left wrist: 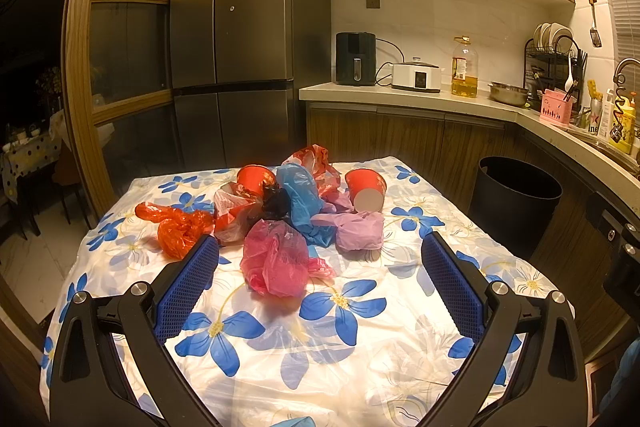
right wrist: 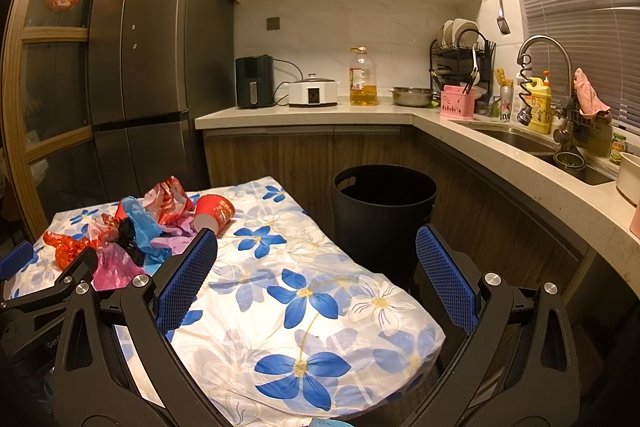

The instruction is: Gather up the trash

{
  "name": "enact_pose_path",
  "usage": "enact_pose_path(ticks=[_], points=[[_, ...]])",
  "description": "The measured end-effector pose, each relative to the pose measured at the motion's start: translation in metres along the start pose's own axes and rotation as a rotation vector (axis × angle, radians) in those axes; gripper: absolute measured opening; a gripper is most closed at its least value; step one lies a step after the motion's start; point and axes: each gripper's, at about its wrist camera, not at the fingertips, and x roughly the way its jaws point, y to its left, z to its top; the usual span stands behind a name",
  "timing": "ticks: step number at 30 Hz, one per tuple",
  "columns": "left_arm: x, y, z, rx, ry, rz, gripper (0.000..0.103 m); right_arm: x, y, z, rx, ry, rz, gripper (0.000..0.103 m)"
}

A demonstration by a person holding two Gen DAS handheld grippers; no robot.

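Both claws are wide open and hold nothing. Left claw (left wrist: 320, 247) hangs over the flower cloth (left wrist: 360, 347), pointing right at the pile of trash. Right claw (right wrist: 316, 239) hangs over the right side of the table and points more at the black bin (right wrist: 384, 211).

Going from left to right across the pile, first comes an orange bag (left wrist: 176, 227), all tied up. Next is a clear bag with red on it (left wrist: 232, 215), and a red cup (left wrist: 254, 179) lies behind it. Then a small black bag (left wrist: 276, 205), with a pink bag (left wrist: 276, 263) in front, nearest to the left claw. After that a blue bag (left wrist: 300, 199) and a red and white bag (left wrist: 314, 159) at the back. Then a purple bag (left wrist: 356, 229), and last a second red cup (left wrist: 366, 189) on its side, touching the purple bag. The bin stands on the floor just past the right edge of the table, and I see nothing in it.

What could go wrong? The bags are soft and slippery, so a claw may pinch only a thin bit and the bag could slide out on the way to the bin. The bags touch each other, so pulling one may drag another off the table. The cups are round and lie on their sides, so a bump could make them roll. A claw could also catch the cloth and tug it.
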Motion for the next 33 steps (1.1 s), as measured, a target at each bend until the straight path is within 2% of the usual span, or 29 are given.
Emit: enact_pose_path(ticks=[14, 33], points=[[0.005, 0.001, -0.007, -0.003, -0.003, 0.000, 0.098, 0.000, 0.000, 0.000, -0.001, -0.002, 0.000, 0.098], [0.003, -0.003, 0.003, -0.002, -0.006, -0.002, 0.098, 0.000, 0.000, 0.000, 0.001, -0.001, 0.000, 0.098]])
